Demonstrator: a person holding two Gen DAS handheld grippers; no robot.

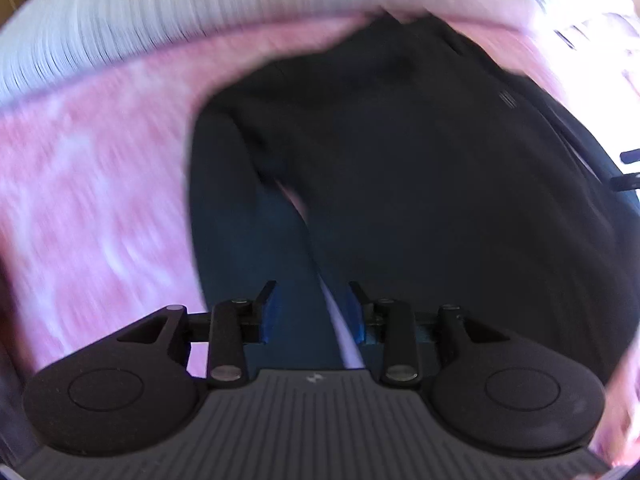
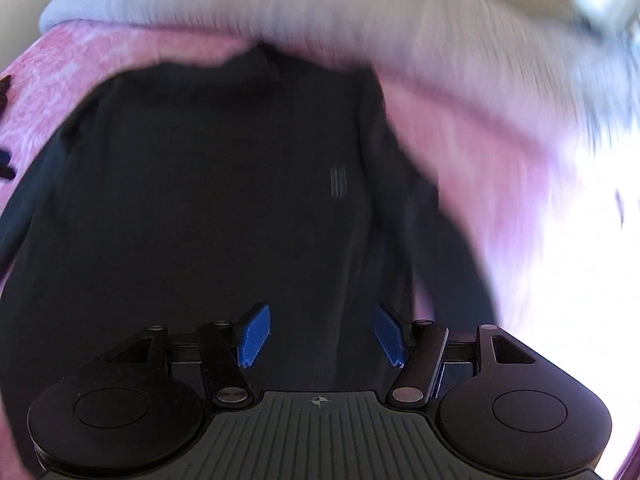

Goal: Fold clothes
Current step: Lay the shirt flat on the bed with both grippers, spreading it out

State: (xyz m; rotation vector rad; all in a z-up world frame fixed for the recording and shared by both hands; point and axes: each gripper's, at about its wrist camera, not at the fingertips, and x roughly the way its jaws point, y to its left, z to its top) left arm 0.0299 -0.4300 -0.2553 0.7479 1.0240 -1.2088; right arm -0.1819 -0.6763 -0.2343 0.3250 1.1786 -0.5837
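A black long-sleeved top lies spread on a pink bedspread, collar toward the far side. It has a small striped mark on the chest. My left gripper is open and empty, above the top's left sleeve near its lower end. My right gripper is open and empty, above the lower right part of the top's body. The right sleeve lies beside the body. Both views are blurred by motion.
A white ribbed pillow or cover runs along the far edge of the bed; it also shows in the right wrist view. The other gripper's dark tips show at the right edge. Bright glare fills the right side.
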